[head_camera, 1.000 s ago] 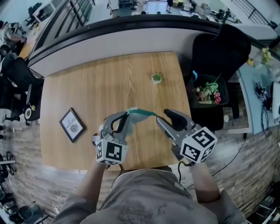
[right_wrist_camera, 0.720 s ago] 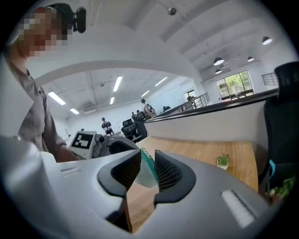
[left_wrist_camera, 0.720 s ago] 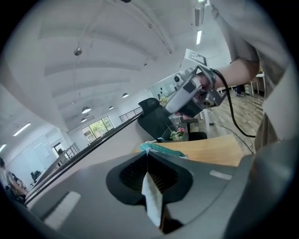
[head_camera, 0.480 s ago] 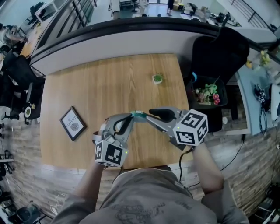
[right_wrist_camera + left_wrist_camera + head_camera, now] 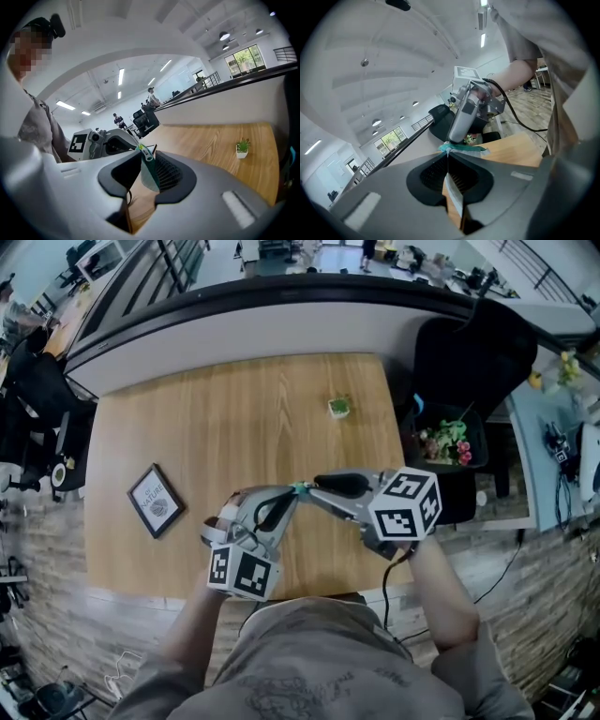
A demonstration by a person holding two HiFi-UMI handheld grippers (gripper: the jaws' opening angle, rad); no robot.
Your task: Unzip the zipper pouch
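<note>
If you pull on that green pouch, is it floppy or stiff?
Probably floppy: the pouch squashes to a thin sheet in the left gripper's shut jaws. Likely light, since it is small and thin. The right gripper, whose jaws have just closed on its zipper end, might slip on smooth fabric.

Look: my zipper pouch (image 5: pixel 300 488), small, thin, teal.
Pose: held up edge-on, off the wood.
Place: just 3 o'clock of the table (image 5: pixel 187 427) middle.
Zip: can't tell.
</note>
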